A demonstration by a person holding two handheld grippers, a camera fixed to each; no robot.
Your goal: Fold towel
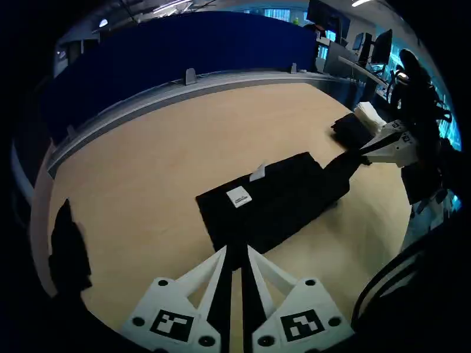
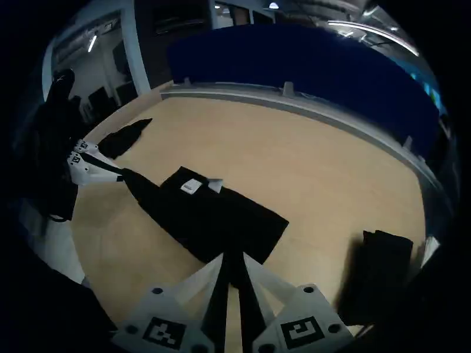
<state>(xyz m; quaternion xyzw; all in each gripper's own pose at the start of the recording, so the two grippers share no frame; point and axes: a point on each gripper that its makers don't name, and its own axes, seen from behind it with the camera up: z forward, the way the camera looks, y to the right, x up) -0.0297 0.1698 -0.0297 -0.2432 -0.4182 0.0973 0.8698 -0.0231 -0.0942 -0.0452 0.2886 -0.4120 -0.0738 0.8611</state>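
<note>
Currently the black towel point(image 1: 277, 200) lies mid-desk on the light wood desk point(image 1: 147, 165), stretched out long, partly doubled over, with a white label point(image 1: 239, 197) and a small white tag point(image 1: 258, 172) facing up. Left tool point(image 1: 238, 259): fingers together, clamped on the near end of the towel in the left gripper view. Right tool point(image 2: 232, 265): same, fingers pinched on the opposite end in the right gripper view. Each far end is drawn up into a peak toward the other tool, so both have a real bite on fabric, not just touching it.

Handling, as a judgement:
- Soft, limp and light; it sags between the two grips with no stiffness to hold a shape.
- It will drape and bunch if the ends come together unevenly.
- Not fragile and not slippery on wood, though it may drag a little.
- Thin edges, so a pinch at a corner or hem is best; a mid-edge grab would let the corners flop.
- Layer count inside each pinch: cannot tell.
- Keep light tension between the tools so the fold line stays straight, then lay one end over the other.

Other stuff:
- A folded dark cloth point(image 1: 350, 129) and a white cloth point(image 1: 371, 115) sit near the far desk edge behind the right tool.
- A dark stack point(image 2: 382, 259) sits off to one side, well apart from the towel.
- A blue partition point(image 1: 176, 47) runs along the back of the desk.
</note>
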